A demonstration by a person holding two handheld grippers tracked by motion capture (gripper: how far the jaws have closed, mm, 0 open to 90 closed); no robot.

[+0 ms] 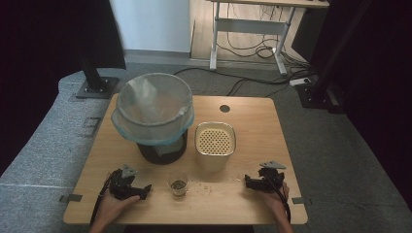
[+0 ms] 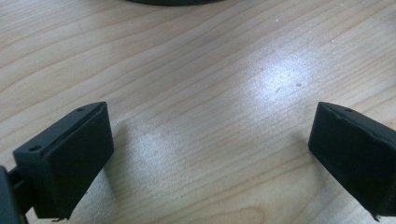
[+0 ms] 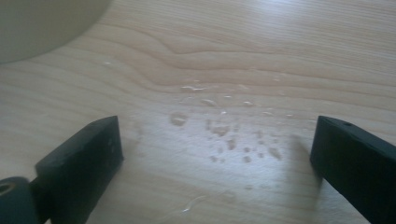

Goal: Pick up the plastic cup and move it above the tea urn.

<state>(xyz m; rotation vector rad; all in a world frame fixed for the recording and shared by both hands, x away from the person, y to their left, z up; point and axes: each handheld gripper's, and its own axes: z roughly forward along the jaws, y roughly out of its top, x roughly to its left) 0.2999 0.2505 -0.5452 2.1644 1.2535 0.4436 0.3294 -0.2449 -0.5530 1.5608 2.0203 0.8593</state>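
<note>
A small clear cup (image 1: pixel 178 184) with dark bits inside stands near the table's front edge, between my two grippers. My left gripper (image 1: pixel 145 191) lies on the wood to the cup's left, held by a hand and pointing right. In the left gripper view its jaws (image 2: pixel 210 154) stand wide apart over bare wood, open. My right gripper (image 1: pixel 248 182) rests to the cup's right and points left. In the right gripper view it (image 3: pixel 215 158) is open, with nothing but water droplets (image 3: pixel 219 128) on the wood between its jaws.
A black bin (image 1: pixel 160 145) lined with a clear bag (image 1: pixel 153 109) stands at the back left; its base (image 2: pixel 173 2) edges into the left gripper view. A cream container with a perforated top (image 1: pixel 215 143) sits beside it, its wall (image 3: pixel 42 23) close. Crumbs (image 1: pixel 206 186) dot the wooden table (image 1: pixel 252 126).
</note>
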